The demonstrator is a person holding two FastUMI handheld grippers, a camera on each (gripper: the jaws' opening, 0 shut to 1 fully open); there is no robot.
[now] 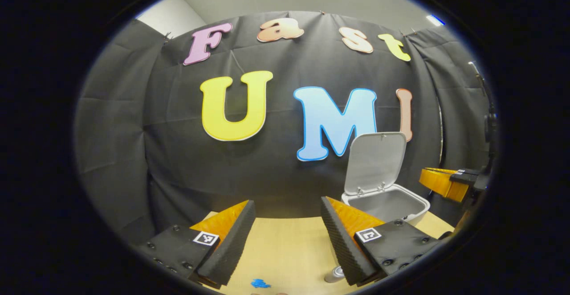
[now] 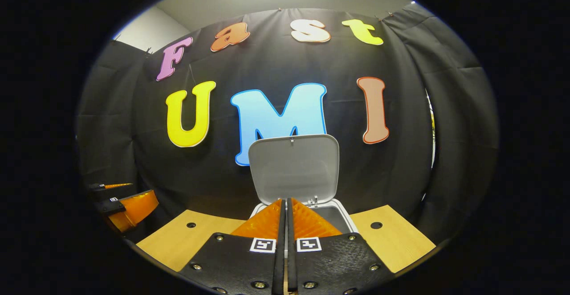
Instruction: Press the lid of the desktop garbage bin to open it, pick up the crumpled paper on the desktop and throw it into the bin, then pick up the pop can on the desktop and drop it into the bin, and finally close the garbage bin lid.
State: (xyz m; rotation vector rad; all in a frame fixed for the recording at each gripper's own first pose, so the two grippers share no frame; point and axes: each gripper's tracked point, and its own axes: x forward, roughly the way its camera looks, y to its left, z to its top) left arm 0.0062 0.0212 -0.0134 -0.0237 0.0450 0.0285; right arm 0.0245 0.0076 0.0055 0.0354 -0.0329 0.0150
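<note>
The right hand-held gripper (image 2: 285,206) has its fingers pressed together with nothing between them, poised just in front of the garbage bin (image 2: 345,217), whose lid (image 2: 294,168) stands upright and open. So the lid press looks done.

Over in the left gripper view, the left hand-held gripper (image 1: 287,217) is spread wide and empty above the table (image 1: 289,246), and the bin sits ahead to its right with its mouth gaping. Low between those fingers, a pop can (image 1: 335,275) peeks out beside the right finger, and a small blue scrap (image 1: 260,283) lies on the wood nearby. I can't tell whether that scrap is the crumpled paper.

My read: the pick-up stage is in hand. The next move calls for dropping the open left gripper onto the paper, closing on it, then carrying it right over the open bin.
</note>
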